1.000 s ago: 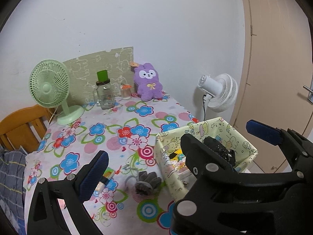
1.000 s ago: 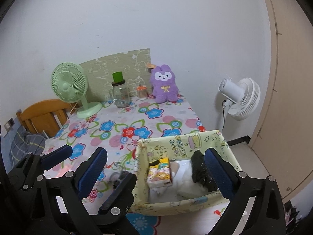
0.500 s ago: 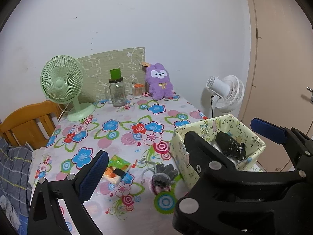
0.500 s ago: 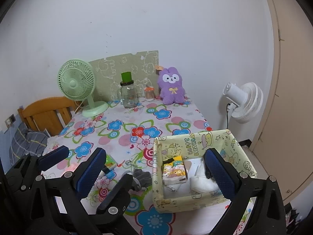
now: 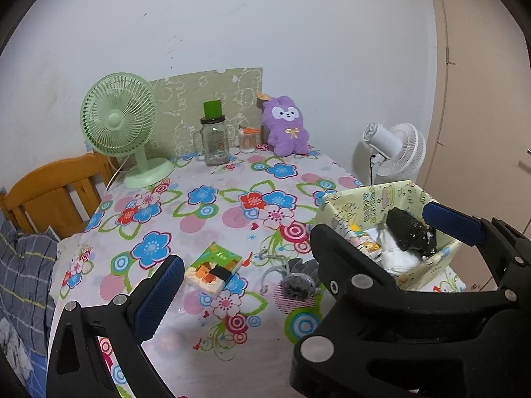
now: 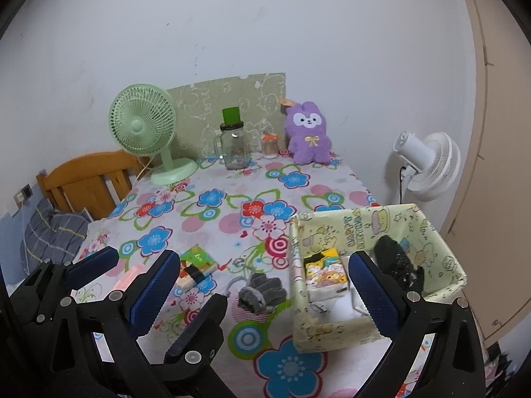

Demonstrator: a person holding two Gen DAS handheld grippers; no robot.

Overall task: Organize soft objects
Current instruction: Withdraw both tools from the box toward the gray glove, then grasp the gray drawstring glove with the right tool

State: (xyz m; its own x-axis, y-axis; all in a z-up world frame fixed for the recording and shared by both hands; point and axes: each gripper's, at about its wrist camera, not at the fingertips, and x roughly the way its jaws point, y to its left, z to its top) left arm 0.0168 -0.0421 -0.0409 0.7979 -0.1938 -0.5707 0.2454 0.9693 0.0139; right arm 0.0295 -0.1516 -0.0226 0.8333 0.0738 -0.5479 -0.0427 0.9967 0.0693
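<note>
In the left wrist view, the left gripper [image 5: 300, 242] hovered above the near end of the flower-patterned tablecloth [image 5: 205, 212], its blue-padded jaws spread wide and holding nothing. The pale yellow cartoon-print fabric basket [image 5: 351, 200] stood at the cloth's near right corner; inside it lay a black knitted soft item [image 5: 410, 232], a white folded cloth [image 5: 396, 255] and a printed tissue pack [image 5: 365, 243]. Just left of the basket, a grey knitted glove [image 5: 297, 282] lay loose on the cloth, and further left of it a green-and-cream printed tissue pack [image 5: 214, 267].

In the right wrist view, the right gripper [image 6: 262, 292] also stood spread and empty, with the grey glove [image 6: 262, 293] lying between its pads and the basket [image 6: 411, 222] just right of the glove. A purple plush rabbit [image 6: 308, 134] sat upright well beyond the basket, against the wall.

The glove looked like the likely next pick. To do it well, the gripper should come down over the bunched cuff, close on enough thickness that the limp knit cannot slip, avoid pinching the tablecloth beneath, and lift clear of the basket's soft rim before releasing.
</note>
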